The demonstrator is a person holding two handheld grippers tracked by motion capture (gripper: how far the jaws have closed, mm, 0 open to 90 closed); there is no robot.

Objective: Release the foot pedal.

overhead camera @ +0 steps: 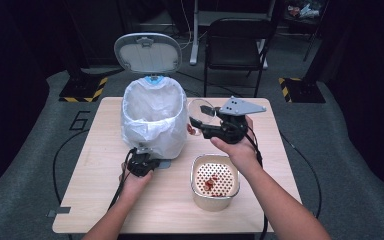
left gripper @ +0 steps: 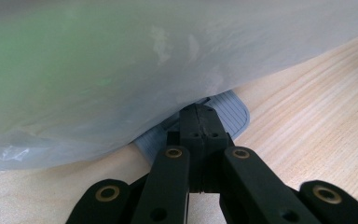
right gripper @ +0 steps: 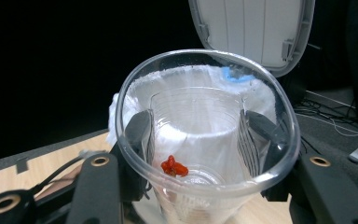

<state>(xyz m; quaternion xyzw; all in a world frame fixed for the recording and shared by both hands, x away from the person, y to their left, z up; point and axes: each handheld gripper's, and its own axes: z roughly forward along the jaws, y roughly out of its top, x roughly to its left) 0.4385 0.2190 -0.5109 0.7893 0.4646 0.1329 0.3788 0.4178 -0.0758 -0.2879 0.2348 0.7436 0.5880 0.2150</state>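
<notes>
meanwhile right tool (overhead camera: 207, 125) clamps tilted cup (overhead camera: 199, 111) beside bin (overhead camera: 152, 122); left tool (left gripper: 200, 123), jaws together, presses pedal (left gripper: 233, 109).

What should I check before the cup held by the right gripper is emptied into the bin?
1. Bin lid up: ok, it stands open.
2. Pedal pressed: ok, the left gripper, jaws shut, rests on it.
3. Hold on the clear cup: ok, the right gripper has a jaw on each side of it.
4. Cup over the bin opening: not ok, in the high view it is beside the rim.
5. Something left to tip out: ok, a red piece lies in the cup.
6. Liner bag secure on the rim: cannot tell.
</notes>
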